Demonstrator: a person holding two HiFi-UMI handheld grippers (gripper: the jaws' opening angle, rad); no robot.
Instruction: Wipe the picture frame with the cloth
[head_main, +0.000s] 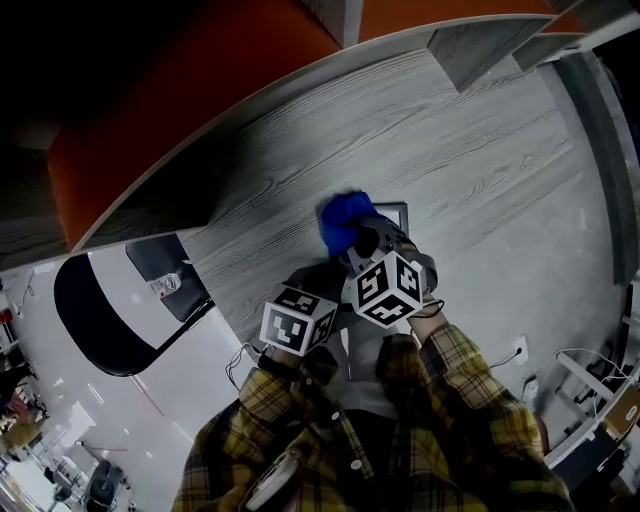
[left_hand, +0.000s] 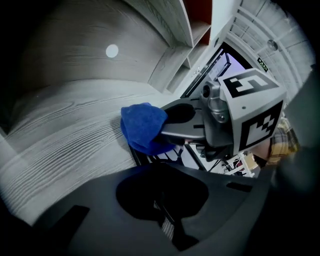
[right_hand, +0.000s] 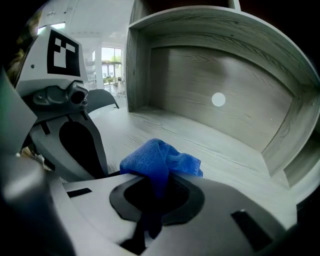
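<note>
We see the right claw (right_hand: 155, 189) closed tight on the blue cloth (right_hand: 159, 159). The cloth bunches out past the tips. It rests on the far end of the picture frame (head_main: 398, 213). The frame is on the grey worktop (head_main: 470, 150), close to the front edge. The left claw (left_hand: 166, 215) looks closed on the thin near edge of the frame. The two claws are just beside each other.

Blue cloth (head_main: 345, 220), grey wood-grain tabletop (head_main: 480, 180)
</note>
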